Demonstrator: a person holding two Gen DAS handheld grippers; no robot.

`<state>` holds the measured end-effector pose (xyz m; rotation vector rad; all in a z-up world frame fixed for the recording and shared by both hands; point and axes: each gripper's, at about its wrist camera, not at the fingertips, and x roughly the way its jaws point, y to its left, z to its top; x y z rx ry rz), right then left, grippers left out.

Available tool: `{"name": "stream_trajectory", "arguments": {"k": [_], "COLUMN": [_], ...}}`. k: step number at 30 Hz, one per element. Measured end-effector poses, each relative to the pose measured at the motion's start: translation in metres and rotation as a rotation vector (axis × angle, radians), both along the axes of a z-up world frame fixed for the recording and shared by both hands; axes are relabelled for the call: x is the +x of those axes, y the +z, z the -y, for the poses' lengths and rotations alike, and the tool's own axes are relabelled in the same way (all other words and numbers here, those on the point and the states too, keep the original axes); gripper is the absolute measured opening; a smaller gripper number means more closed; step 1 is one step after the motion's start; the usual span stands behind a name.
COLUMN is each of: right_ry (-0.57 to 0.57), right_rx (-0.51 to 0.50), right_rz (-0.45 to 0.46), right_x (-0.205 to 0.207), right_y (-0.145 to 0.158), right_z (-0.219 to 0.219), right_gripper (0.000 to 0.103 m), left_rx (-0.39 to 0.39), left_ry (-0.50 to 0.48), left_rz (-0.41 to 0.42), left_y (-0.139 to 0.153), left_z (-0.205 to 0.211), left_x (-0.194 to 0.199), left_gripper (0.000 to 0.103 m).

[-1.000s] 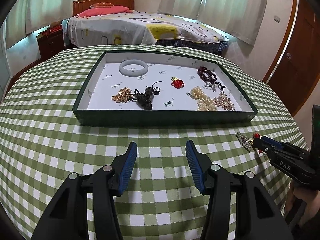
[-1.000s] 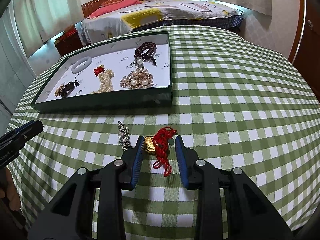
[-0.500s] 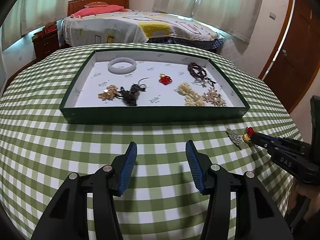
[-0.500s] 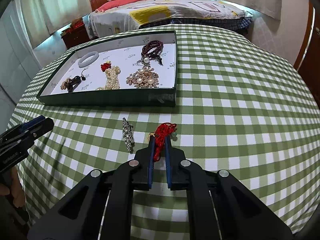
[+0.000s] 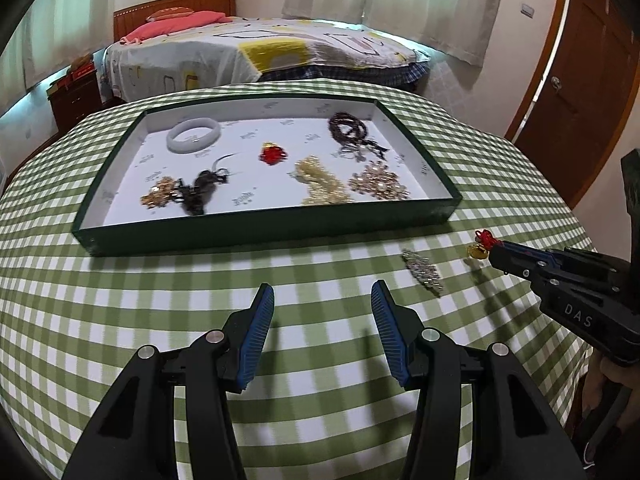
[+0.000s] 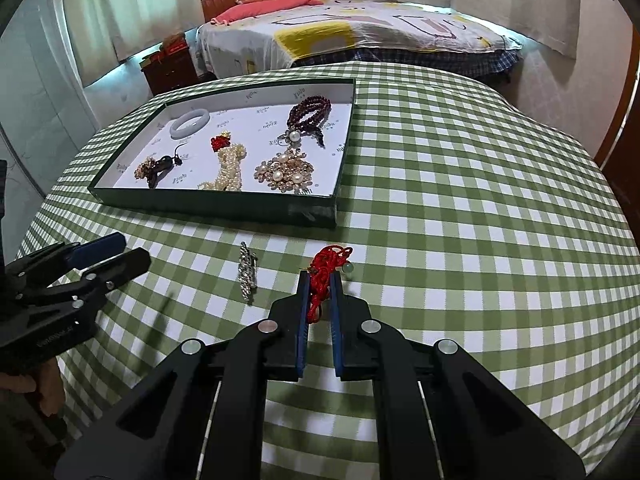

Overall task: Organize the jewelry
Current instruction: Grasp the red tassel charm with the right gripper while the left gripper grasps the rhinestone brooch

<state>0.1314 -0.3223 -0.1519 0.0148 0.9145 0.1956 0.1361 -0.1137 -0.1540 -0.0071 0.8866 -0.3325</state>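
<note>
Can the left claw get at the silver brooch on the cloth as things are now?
Probably yes. The left claw is open and empty, and the brooch lies on bare cloth just ahead to its right. The right claw, holding the red cord, stays beside it, apart.

Bed point(image 5: 260, 52), nightstand point(image 5: 76, 94), door point(image 5: 580, 92)

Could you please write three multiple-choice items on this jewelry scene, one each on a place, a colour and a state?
1. Where does the silver brooch lie?
A. In the tray
B. On the tablecloth in front of the tray
C. On the bed

2. What colour is the cord charm in the right gripper?
A. Red
B. Blue
C. White

3. How does the left gripper stand?
A. Shut on a bangle
B. Shut, holding nothing
C. Open, holding nothing

Key: 1 B, it lies outside the green tray. 2 A, red cord shows between the pads. 3 C, its fingers are spread over bare cloth.
</note>
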Motion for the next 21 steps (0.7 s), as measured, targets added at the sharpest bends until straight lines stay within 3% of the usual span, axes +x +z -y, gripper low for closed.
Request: {"name": "stream_trajectory", "arguments": {"k": [21], "right_ry": [-0.049], "right_rx": [0.078], "right_rz": [0.018], "right_x": [-0.013], "right_y": [-0.008], "right_z": [0.06], "right_gripper": [0.01], "left_rx": [0.054], "left_ry": [-0.054], "left_rz": [-0.014], "left_y": [-0.018], "left_z": [0.079], "left_x": [0.014], "left_gripper": [0.05]}}
